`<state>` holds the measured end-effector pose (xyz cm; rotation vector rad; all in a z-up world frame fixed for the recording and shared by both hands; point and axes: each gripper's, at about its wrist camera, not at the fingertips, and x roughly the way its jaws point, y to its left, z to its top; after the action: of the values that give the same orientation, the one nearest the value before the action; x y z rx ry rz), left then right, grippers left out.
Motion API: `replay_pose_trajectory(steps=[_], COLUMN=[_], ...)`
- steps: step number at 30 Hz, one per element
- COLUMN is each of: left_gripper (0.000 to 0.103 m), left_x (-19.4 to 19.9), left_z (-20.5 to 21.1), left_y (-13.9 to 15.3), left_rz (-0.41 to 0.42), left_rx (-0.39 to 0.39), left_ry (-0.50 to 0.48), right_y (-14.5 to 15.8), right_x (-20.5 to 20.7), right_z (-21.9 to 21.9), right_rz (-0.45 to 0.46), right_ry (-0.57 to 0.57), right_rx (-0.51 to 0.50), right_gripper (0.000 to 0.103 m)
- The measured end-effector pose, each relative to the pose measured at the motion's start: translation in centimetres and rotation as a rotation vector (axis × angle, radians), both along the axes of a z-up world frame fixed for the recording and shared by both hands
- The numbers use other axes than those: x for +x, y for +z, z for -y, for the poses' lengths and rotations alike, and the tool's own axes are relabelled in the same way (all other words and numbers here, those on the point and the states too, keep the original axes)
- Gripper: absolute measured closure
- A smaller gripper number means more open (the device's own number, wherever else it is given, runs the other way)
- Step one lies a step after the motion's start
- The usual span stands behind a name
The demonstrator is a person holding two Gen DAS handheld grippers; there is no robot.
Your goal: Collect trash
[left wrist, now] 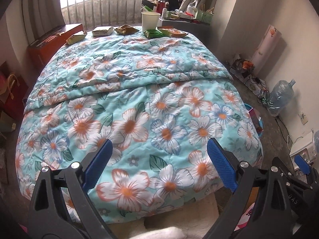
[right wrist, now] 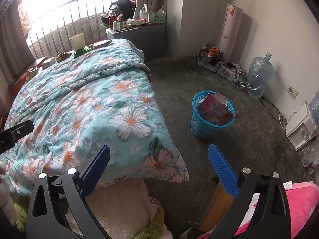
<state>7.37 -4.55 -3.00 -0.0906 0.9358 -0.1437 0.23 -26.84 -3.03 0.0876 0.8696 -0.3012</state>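
Observation:
Several snack wrappers lie in a row at the far end of the bed: a yellow one (left wrist: 76, 38), a pale one (left wrist: 102, 31), a brown one (left wrist: 126, 29), a green one (left wrist: 153, 33) and an orange one (left wrist: 175, 32). A white paper cup (left wrist: 150, 21) stands among them, also in the right wrist view (right wrist: 77, 41). A blue mesh trash basket (right wrist: 211, 115) with packaging in it stands on the floor right of the bed. My left gripper (left wrist: 159, 145) is open and empty over the bed's near end. My right gripper (right wrist: 159, 151) is open and empty over the bed's near right corner.
The floral quilt (left wrist: 139, 103) covers the bed. A red box (left wrist: 53, 41) is at the far left. A cluttered grey cabinet (right wrist: 139, 33) stands by the window. A water jug (right wrist: 259, 75), cables and a white appliance (right wrist: 301, 127) line the right wall. A pink cushion (right wrist: 299, 205) is near right.

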Motion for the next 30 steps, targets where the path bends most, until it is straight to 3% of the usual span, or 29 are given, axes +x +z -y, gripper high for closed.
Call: replay_pose_trajectory(steps=[5,14,30], left_gripper=[0.011,0.011,0.011], left_x=[-0.4,-0.9,-1.4], left_z=[0.0,0.5,2.1], left_y=[0.3,0.3,0.9], left_rz=[0.008,-0.021,0.000], left_rx=[0.034,0.000,0.024], left_ry=[-0.009,-0.031,-0.087], right_y=[-0.1,0.3,0.6], right_x=[0.2,-0.2,-1.5], right_z=[0.1,0.4,1.6], right_rz=[0.007,-0.003,0.005], right_ry=[0.002,-0.003,-0.031], right_rx=[0.009,-0.017,-0.033], right_gripper=[0.007,0.007,0.007])
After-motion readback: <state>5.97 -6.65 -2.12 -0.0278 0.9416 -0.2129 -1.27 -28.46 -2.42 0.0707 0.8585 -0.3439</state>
